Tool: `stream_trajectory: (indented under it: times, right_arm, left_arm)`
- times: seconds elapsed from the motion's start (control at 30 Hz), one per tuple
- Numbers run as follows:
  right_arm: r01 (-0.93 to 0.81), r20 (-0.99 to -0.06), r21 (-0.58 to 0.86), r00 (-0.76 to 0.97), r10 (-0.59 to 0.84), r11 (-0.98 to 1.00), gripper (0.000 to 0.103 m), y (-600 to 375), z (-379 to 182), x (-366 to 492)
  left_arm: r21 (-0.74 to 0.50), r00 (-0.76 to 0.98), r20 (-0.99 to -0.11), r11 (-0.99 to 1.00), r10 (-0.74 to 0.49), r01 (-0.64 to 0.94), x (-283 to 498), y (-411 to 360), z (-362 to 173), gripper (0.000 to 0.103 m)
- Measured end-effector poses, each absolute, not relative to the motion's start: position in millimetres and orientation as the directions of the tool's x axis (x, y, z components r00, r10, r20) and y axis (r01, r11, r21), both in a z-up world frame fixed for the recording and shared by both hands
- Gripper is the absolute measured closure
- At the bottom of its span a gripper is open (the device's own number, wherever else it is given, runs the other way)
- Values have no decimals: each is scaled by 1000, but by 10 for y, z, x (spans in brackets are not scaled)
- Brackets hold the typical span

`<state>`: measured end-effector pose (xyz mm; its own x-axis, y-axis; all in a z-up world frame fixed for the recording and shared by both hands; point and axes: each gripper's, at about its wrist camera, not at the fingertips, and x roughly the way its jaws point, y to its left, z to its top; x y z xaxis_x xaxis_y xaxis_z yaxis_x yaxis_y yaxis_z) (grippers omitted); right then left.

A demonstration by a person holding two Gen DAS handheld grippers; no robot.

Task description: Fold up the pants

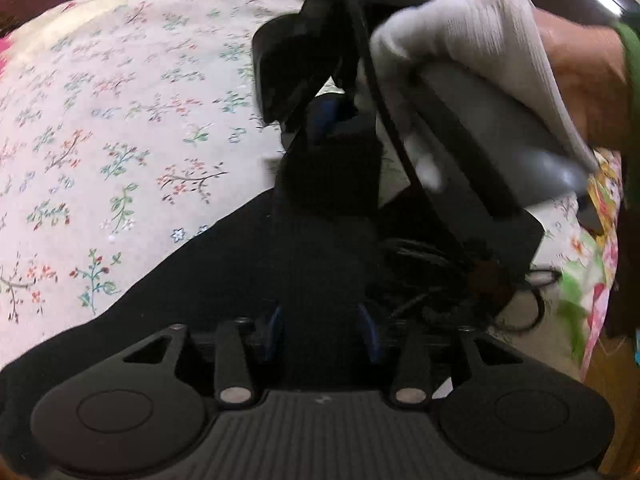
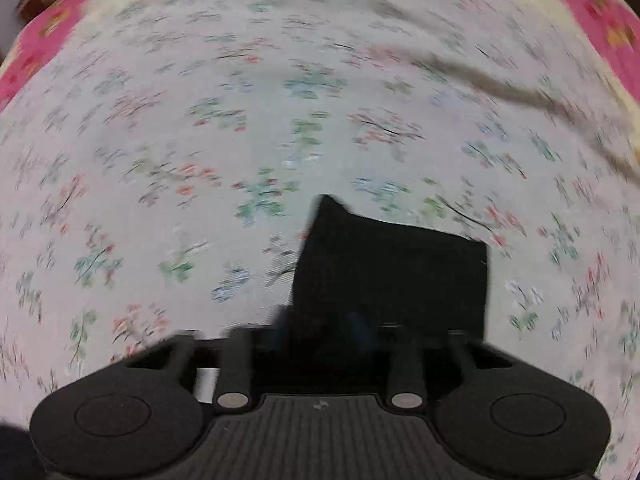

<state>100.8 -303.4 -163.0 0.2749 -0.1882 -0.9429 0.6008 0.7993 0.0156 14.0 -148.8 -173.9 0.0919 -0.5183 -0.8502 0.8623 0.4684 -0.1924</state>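
Nearest in the left wrist view, the left gripper (image 1: pixel 326 320) has its blue-edged fingers (image 1: pixel 370 332) closed in on black cloth: it is clamped on the pants (image 1: pixel 224 280), whose dark fabric fills the frame from 6 o'clock up toward 8 o'clock and lies over the floral bedsheet (image 1: pixel 120 120). Just beyond, at 12 to 1 o'clock, the right gripper (image 1: pixel 320 128) enters from above, held by a hand in a pale knitted glove (image 1: pixel 472 40); a strip of black cloth hangs between it and the left one. A cable loops at 4 o'clock.

In the right wrist view, heavily blurred, the right gripper (image 2: pixel 324 332) shows a black flap of the pants (image 2: pixel 392 272) standing out from between its fingers toward 1 o'clock. It appears to be gripping that flap, though the dark fingertips merge with the cloth. Farther out, only the sheet (image 2: pixel 280 100) and a pink border at 10 and 2 o'clock.

The fabric looks soft, limp and light; it will sag and drape wherever unsupported and should not slip easily from rubber pads. Good holds are probably the corners of an edge, such as waistband or hem, kept taut between both grippers so the fold falls straight.
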Motion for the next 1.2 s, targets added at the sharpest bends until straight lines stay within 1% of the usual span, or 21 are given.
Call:
stream_trajectory:
  times: [0.07,0.13,0.27,0.37,0.5,0.6,0.73,0.93,1.1,1.2]
  right_arm:
    - [638,-945,84,294,-142,765,103,-3169,-1561,869]
    - [640,-941,96,309,-141,762,103,-3208,-1478,735]
    - [676,-916,181,381,-129,714,103,-3271,-1174,306]
    - [725,-897,264,427,-115,636,103,-3357,-973,-158]
    - [776,-896,313,432,-100,548,103,-3409,-964,-629]
    - [824,-899,362,433,-73,436,103,-3429,-1079,-1018]
    - [857,-903,389,428,-44,339,103,-3415,-1293,-1332]
    - [865,-904,395,426,-37,310,103,-3420,-1330,-1606]
    - [868,-922,360,386,-11,342,103,-3461,-1568,-1645]
    - [862,-925,350,380,-9,366,103,-3475,-1587,-1623]
  left_arm:
    - [-216,70,-846,458,-529,862,162,-1464,-1723,70]
    - [-239,52,-841,457,-538,857,199,-1425,-1689,74]
    - [-241,54,-819,428,-571,871,247,-1368,-1532,76]
    - [-242,34,-805,380,-592,893,188,-1352,-1365,77]
    - [-229,0,-796,303,-605,925,16,-1389,-1257,77]
    - [-205,-27,-809,237,-587,950,-150,-1447,-1267,77]
    - [-190,-59,-836,186,-546,964,-298,-1541,-1363,77]
    - [-170,-67,-851,151,-521,974,-368,-1647,-1317,77]
    - [-179,-78,-864,160,-498,971,-347,-1742,-1427,77]
    - [-196,-87,-890,202,-448,960,-326,-1776,-1608,77]
